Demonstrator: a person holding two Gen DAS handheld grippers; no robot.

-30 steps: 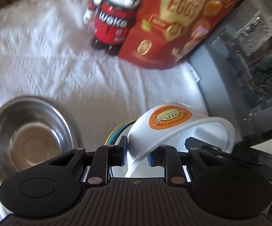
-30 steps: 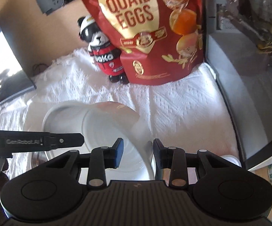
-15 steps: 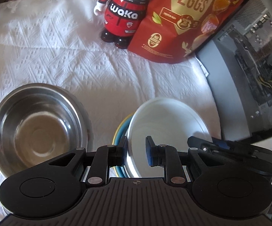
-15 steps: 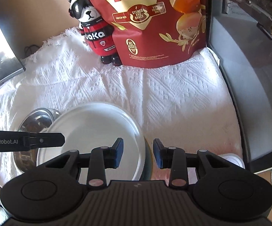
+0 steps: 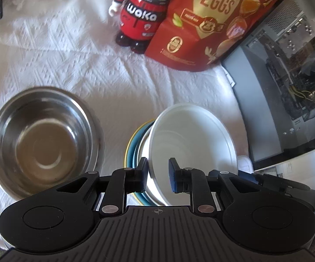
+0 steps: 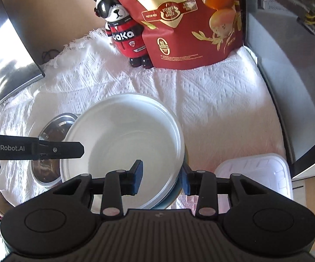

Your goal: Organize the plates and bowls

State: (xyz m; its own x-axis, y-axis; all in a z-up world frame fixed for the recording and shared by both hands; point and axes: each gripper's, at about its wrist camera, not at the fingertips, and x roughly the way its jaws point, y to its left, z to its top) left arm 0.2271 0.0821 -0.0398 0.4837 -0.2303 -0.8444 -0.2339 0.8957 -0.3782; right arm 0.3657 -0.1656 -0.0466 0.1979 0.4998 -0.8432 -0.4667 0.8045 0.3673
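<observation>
A white bowl [image 5: 192, 137] rests upright on a stack of a white plate and a blue plate with a yellow rim [image 5: 133, 144] on the white cloth. It also shows in the right wrist view [image 6: 124, 137]. My left gripper [image 5: 158, 174] is open, its fingers on either side of the bowl's near left rim. My right gripper [image 6: 161, 178] is open, its fingers astride the bowl's near right rim and the plates' edge [image 6: 177, 193]. A steel bowl [image 5: 41, 139] stands empty to the left, partly hidden in the right wrist view [image 6: 52, 131].
A red quail-egg bag [image 6: 192, 21] and a bear figure [image 6: 122, 30] stand at the back. A computer case [image 5: 288, 76] lines the right side. A white plastic lid [image 6: 255, 174] lies at the near right. A dark monitor [image 6: 7, 65] stands at the left.
The white bowl went from tilted on its side in my left gripper to upright on the plate stack. Both grippers have opened around its rim.
</observation>
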